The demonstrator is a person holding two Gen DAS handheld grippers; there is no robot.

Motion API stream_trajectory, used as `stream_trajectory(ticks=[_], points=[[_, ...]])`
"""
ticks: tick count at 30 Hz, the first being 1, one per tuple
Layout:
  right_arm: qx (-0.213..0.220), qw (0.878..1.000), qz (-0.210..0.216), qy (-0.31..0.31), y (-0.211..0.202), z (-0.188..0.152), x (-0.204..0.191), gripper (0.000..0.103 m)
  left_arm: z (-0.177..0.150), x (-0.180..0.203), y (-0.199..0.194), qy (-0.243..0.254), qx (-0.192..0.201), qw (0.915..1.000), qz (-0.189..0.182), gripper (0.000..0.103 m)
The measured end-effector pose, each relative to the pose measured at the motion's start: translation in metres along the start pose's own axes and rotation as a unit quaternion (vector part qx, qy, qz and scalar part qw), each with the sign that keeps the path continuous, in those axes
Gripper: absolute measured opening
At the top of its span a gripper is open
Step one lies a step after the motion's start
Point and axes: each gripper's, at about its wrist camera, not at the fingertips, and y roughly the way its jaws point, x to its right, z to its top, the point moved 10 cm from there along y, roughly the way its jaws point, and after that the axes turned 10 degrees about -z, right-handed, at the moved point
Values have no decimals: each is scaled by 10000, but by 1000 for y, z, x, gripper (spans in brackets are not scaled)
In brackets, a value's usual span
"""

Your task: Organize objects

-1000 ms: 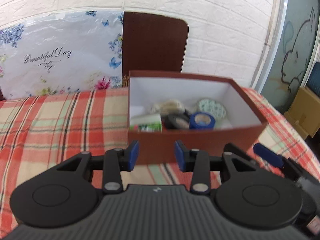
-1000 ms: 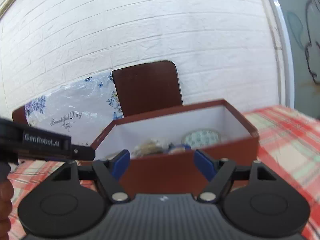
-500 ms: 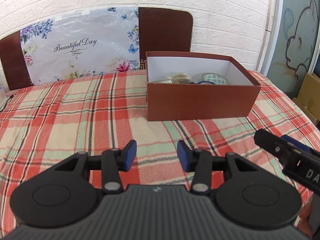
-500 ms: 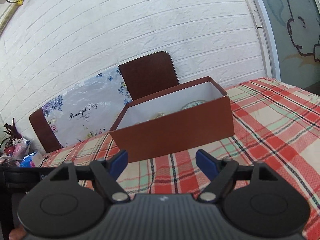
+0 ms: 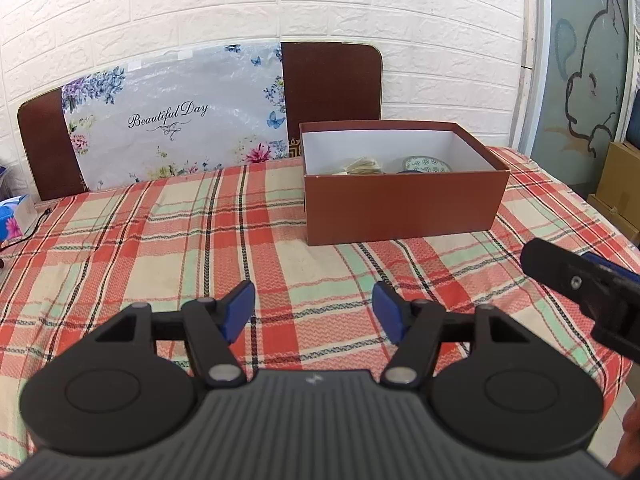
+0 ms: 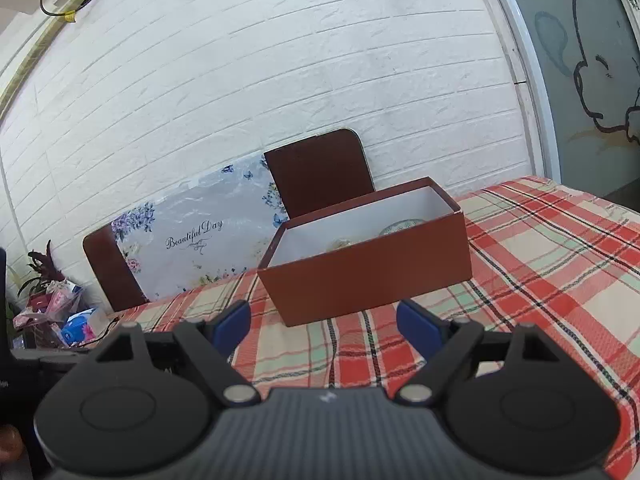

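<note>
Both hand-held grippers have drawn back from the brown box (image 5: 404, 208) since a second ago, when it filled the view just past their fingertips; now a broad stretch of plaid cloth lies between. That box sits on the desk (image 5: 160, 240) at centre right of the left wrist view, open-topped with a white lining. Over its near wall show a pale bundle (image 5: 362, 166) and a round green-patterned piece (image 5: 426, 165); the rest of its contents are hidden.

At the bottom centre of the left wrist view, the left hand-held gripper (image 5: 313, 310) stands wide apart with nothing between its blue pads. In its own view, the right hand-held gripper (image 6: 323, 326) is likewise spread wide and empty, over the cloth near the box. A floral "Beautiful Day" board (image 5: 176, 120) leans on the white brick wall (image 5: 280, 4) behind, with a dark brown panel (image 5: 330, 80) beside it.
</note>
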Motion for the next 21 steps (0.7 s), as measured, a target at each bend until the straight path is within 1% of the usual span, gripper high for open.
stream_trajectory(ticks=[4, 12, 14, 16, 17, 18, 21], points=[[-8, 10000, -8, 67, 5, 2, 3, 83, -3, 2, 7, 64, -63, 10000, 35, 74], [-298, 9995, 21, 84, 30, -13, 7, 83, -16, 0, 24, 17, -326, 9995, 41, 75], [-347, 9993, -8, 135, 35, -15, 10, 84, -17, 1, 27, -5, -362, 9993, 31, 79], [-369, 9992, -57, 160, 38, -16, 13, 84, -17, 2, 28, 20, -347, 9994, 77, 87], [-368, 9992, -97, 149, 40, -16, 14, 85, -16, 2, 29, 39, -340, 9993, 119, 89], [-362, 9992, -140, 130, 41, -16, 15, 86, -16, 1, 30, 55, -334, 9993, 160, 90], [-340, 9991, -224, 63, 44, -15, 15, 96, -15, 0, 33, 33, -352, 9992, 210, 93]])
